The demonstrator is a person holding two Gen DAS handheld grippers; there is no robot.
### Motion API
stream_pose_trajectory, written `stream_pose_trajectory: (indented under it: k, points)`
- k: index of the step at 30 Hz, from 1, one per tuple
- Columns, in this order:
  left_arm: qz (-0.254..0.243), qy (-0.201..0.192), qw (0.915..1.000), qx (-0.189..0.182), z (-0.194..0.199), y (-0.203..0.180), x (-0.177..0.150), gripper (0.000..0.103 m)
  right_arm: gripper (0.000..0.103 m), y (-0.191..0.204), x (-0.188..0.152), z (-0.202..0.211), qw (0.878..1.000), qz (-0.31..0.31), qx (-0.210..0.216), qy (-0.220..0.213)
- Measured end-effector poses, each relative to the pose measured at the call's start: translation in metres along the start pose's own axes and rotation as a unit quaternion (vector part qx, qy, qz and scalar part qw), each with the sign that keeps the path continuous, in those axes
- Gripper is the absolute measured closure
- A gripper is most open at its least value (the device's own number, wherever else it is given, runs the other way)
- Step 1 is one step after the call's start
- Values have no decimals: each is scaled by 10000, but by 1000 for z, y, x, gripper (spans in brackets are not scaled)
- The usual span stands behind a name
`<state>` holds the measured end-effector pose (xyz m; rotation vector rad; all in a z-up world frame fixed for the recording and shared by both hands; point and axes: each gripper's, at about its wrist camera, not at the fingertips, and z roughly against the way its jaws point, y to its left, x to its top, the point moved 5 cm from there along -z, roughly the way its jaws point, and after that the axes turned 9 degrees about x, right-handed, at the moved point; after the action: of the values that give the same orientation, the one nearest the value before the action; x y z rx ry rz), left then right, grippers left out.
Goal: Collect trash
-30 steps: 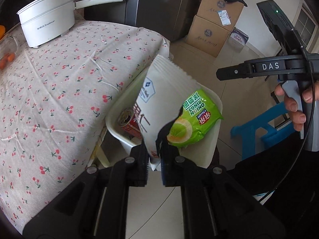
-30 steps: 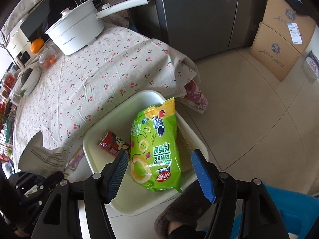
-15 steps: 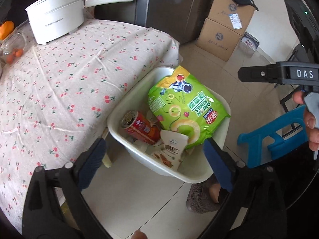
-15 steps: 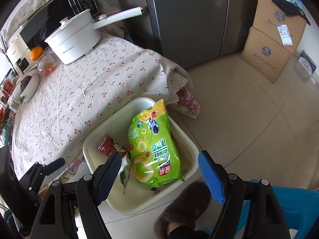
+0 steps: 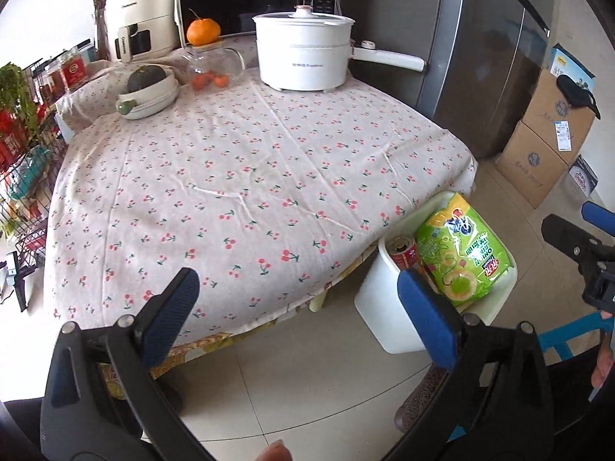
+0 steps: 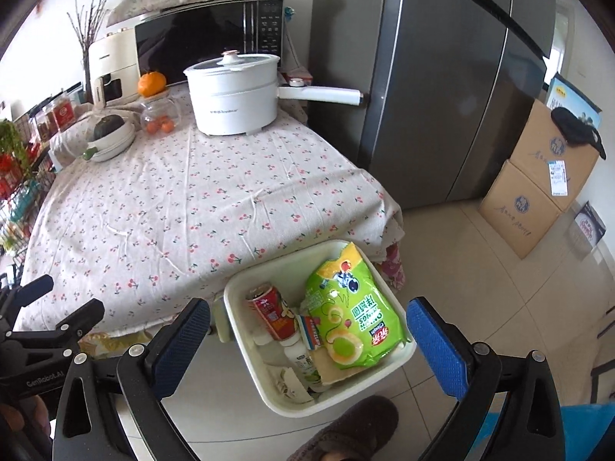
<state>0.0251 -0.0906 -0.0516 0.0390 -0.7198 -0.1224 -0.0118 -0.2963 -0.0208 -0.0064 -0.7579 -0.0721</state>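
White trash bin [image 6: 399,361] on the floor at the bench corner. Inside: green onion-rings bag [image 6: 351,319] leaning on the far wall, red can [image 6: 275,313] beside it, small bottle [image 6: 303,361] and wrappers at the bottom. Left tool [image 5: 303,315] wide open, empty, above the bench [image 5: 238,176] edge. Right tool [image 6: 307,340] wide open, empty, over the bin. White pot [image 6: 234,94] at the far bench edge.

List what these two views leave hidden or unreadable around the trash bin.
- Left wrist view: the bin interior is mostly hidden by its near wall and the left gripper finger.
- Right wrist view: items beneath the green snack bag are covered.
- Right wrist view: the small bottle label is too small to read.
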Motion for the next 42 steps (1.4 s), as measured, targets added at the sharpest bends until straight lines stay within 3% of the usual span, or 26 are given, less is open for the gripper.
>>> stream_pose_trajectory:
  k: [7, 13, 42]
  points:
    - [278, -338, 9985, 313, 22, 31, 0, 1, 0, 45, 2, 20, 9985, 224, 264, -429]
    - [315, -426, 9975, 465, 26, 37, -1, 1, 0, 60, 4, 14, 9979, 296, 330, -475]
    - [354, -557, 9966, 495, 35, 33, 1, 1, 0, 57, -4, 5, 9991, 238, 88, -341]
